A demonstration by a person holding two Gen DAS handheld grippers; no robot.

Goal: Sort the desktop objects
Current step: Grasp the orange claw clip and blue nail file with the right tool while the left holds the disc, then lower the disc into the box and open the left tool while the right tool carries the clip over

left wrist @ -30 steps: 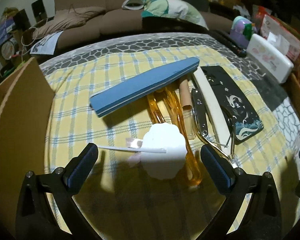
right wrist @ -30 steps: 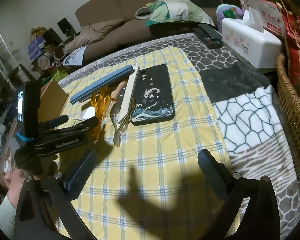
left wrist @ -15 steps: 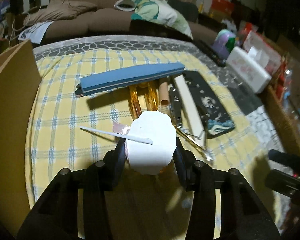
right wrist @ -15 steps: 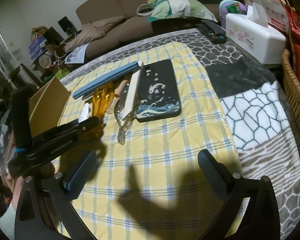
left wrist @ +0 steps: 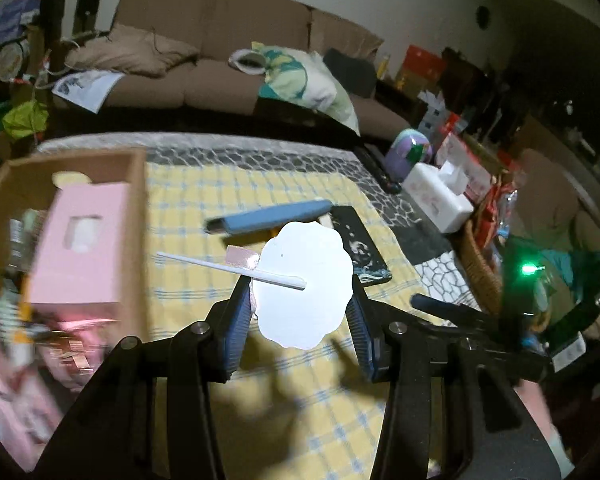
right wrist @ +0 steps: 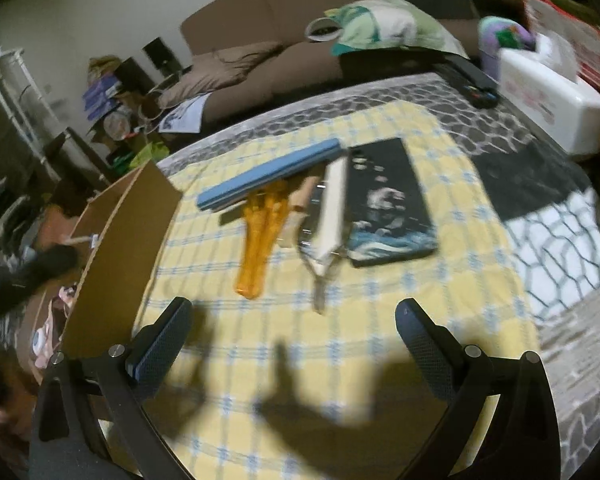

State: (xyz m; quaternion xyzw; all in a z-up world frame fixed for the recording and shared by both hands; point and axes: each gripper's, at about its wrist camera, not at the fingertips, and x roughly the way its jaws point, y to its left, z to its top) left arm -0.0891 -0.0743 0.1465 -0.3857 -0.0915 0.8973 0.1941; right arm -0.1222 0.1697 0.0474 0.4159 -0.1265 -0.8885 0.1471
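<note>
Yellow plaid cloth (right wrist: 380, 320) on table; brown sofa (left wrist: 228, 52) behind; cardboard box (right wrist: 120, 248) at left.

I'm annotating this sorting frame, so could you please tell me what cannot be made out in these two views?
- Left wrist view: the contents of the cardboard box around the pink carton are motion-blurred.
- Left wrist view: the white scalloped item in the left gripper hides the table behind it.
- Right wrist view: the metal tool is blurred and partly under the white strip.
</note>
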